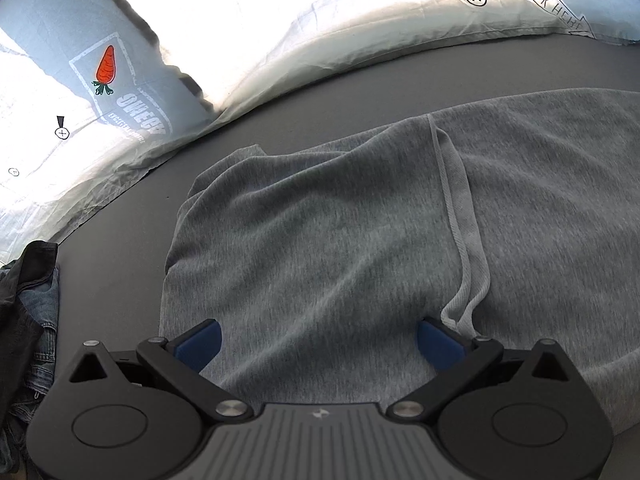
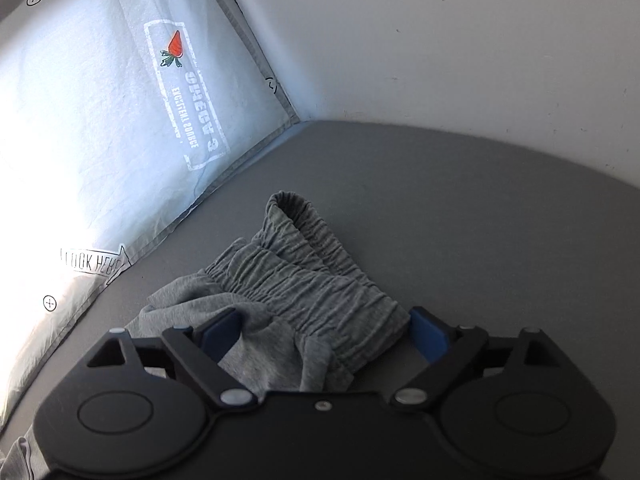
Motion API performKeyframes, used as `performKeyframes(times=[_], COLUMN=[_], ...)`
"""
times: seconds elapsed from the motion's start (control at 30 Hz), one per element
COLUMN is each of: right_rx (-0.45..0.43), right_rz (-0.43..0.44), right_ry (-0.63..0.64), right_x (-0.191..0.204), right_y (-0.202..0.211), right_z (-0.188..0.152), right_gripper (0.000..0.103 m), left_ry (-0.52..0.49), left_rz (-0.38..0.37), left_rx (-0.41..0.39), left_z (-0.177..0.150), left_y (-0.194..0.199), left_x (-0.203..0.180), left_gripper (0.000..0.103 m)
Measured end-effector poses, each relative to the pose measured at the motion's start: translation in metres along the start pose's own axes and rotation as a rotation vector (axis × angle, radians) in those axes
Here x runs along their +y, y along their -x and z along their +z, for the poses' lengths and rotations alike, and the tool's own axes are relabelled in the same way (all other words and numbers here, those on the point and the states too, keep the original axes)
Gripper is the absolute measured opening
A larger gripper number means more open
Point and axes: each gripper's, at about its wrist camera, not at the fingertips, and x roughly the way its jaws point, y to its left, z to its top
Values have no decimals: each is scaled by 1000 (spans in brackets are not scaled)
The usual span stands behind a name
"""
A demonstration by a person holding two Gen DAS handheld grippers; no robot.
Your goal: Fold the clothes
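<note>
Grey marl sweatpants (image 1: pixel 340 220) with a shirred elastic waistband (image 2: pixel 312 284) and pale drawcord (image 1: pixel 460 216) lie on the grey bed (image 1: pixel 132 240), near its pillow edge. Both the left gripper (image 1: pixel 319 338) and right gripper (image 2: pixel 326 332) hang spread, fingers released, over the fabric. The pillow (image 1: pixel 360 40) reads "LOOK HERE".

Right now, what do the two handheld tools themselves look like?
Both match: the left tool and right tool have matte black bodies with two round housings, black linkage arms on silver pivot pins, and blue pads on the fingers. The left's centre plate is ribbed grey with a small logo. No cables, hands or sleeves show.
</note>
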Motion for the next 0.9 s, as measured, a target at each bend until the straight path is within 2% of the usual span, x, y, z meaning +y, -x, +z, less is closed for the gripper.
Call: performKeyframes(times=[0.07,0.1,0.17,0.23,0.37,0.47,0.53,0.73,0.9], right_rx=[7,25,62,95,114,119,142,275,415], right_rz=[40,88,184,276,460,569,622,714,660], right_ry=[-75,-150,-300,-452,-742,-820,-798,-592,-393], right_x=[-5,-11,-23,-33,-41,-28,-12,60,123], right_y=[-4,-6,-9,-12,-16,-15,-13,-8,-8], right_z=[0,0,-2,-7,-28,-39,-41,-49,-82], right_gripper=[69,67,53,47,44,44,44,44,45], left_ry=[64,102,169,213,283,297,297,303,300], left_rz=[-25,-43,-85,-121,-188,-213,-217,-215,-221], left_rx=[16,25,36,40,50,39,25,4,-6], left_z=[-1,-1,-4,-6,-10,-13,-14,-14,-16], left_y=[-2,-4,-7,-9,-15,-16,-15,-12,-12], left_x=[7,12,22,29,40,43,43,43,44], left_gripper=[103,103,103,103,103,103,103,103,103])
